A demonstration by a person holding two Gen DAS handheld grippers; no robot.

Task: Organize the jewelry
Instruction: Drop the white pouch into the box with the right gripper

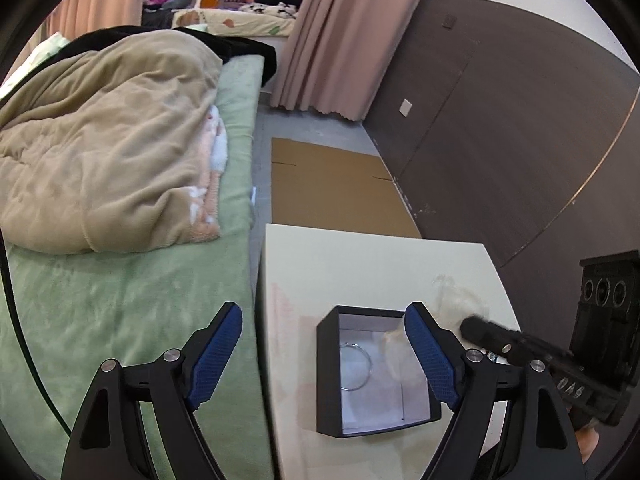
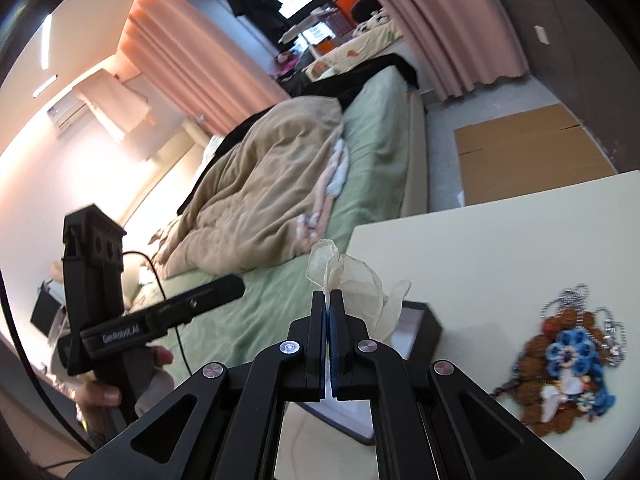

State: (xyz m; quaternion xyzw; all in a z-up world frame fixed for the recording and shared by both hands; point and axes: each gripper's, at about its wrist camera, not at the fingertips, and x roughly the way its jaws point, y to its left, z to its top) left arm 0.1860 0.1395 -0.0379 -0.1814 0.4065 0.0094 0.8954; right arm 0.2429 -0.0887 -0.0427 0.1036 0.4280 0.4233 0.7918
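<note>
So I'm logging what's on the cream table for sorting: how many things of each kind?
Black open square box: 1
Clear thin bangle, in it: 1
Sheer cream organza pouch, in shut right gripper: 1
Tangled beaded jewelry pile: 1
Total: 4

- Your left gripper (image 2: 236, 288), seen from the right wrist view at about 8 o'clock: white lettering on the side of its black body, reads roughly "GenRobot.AI"; last letters soft, so take it loosely.
- Your right gripper (image 1: 472, 326), seen from the left wrist view at about 4 o'clock: pale lettering on its black body, upside down and blurred; you cannot read it with any certainty.
- Nothing else legible to you in either view.
</note>
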